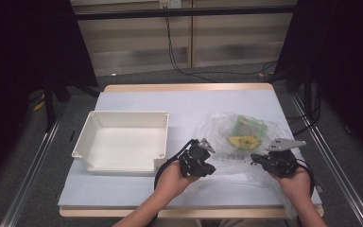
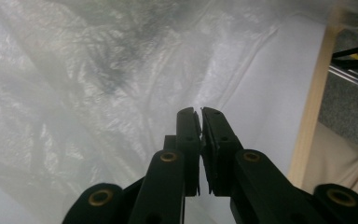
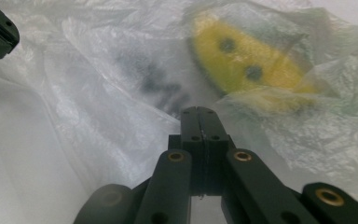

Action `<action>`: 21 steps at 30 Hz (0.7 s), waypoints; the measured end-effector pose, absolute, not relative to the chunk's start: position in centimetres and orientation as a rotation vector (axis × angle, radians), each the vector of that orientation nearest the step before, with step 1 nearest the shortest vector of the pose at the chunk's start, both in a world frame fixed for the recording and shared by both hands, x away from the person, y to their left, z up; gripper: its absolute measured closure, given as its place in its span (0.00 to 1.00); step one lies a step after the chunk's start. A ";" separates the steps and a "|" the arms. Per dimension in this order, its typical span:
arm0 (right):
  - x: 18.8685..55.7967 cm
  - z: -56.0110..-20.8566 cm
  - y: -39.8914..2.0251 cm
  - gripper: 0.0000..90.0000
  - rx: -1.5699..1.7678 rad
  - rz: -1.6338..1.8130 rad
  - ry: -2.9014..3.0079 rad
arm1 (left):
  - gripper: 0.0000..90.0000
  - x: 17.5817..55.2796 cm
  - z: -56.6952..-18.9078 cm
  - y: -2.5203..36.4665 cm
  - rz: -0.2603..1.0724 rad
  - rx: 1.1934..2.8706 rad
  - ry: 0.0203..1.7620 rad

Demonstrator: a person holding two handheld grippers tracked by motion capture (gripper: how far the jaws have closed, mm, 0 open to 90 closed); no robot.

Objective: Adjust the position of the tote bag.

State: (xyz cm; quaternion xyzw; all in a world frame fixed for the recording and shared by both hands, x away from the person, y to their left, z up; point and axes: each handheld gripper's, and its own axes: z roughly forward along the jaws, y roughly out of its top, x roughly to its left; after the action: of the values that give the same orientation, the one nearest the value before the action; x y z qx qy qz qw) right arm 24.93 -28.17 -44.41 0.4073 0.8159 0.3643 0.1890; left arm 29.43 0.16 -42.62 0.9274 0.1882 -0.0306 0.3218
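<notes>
Where crinkled clear plastic bag (image 1: 246, 137) lies: round yellow piece (image 3: 249, 65) inside.

Table (image 1: 137, 101): carries everything; its far edge lies toward the wall, its near edge toward the person.
Tray (image 1: 94, 126): on the left half of the table, well apart from the bag.
Plastic bag (image 1: 217, 124): spread flat on the right half of the table, right of the tray.
Sponge (image 1: 244, 140): inside the plastic bag, about its middle; a packet (image 1: 246, 125) lies just behind it, also in the bag.
Left tool (image 1: 207, 166): at the bag's near left edge, between tray and sponge, in front of both.
Right tool (image 1: 256, 161): at the bag's near right part, just in front of the sponge and to its right.
Hands: behind the tools, toward the table's near edge.
</notes>
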 end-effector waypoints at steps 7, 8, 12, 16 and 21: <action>25.5 -43.5 -28.8 1.00 1.160 1.047 2.267 | 0.97 30.2 -43.4 0.3 -0.070 2.438 0.529; 25.6 -43.5 -28.8 1.00 1.163 1.053 2.270 | 0.97 30.3 -43.5 0.3 -0.068 2.440 0.533; 25.9 -43.7 -28.6 1.00 1.173 1.070 2.270 | 0.95 30.7 -43.8 0.3 -0.045 2.446 0.545; 25.9 -44.2 -28.0 1.00 1.157 1.064 2.295 | 0.87 30.6 -43.4 0.2 -0.044 2.427 0.547; 26.0 -44.3 -27.5 1.00 1.140 1.080 2.308 | 0.78 30.1 -42.5 -0.3 -0.023 2.403 0.527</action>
State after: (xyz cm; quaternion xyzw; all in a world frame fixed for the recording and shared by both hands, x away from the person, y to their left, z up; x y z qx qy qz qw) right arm 25.96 -27.53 -44.30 0.4020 0.8142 0.3809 0.1742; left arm 30.09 -0.27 -42.51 0.9206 0.2020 -0.0088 0.3341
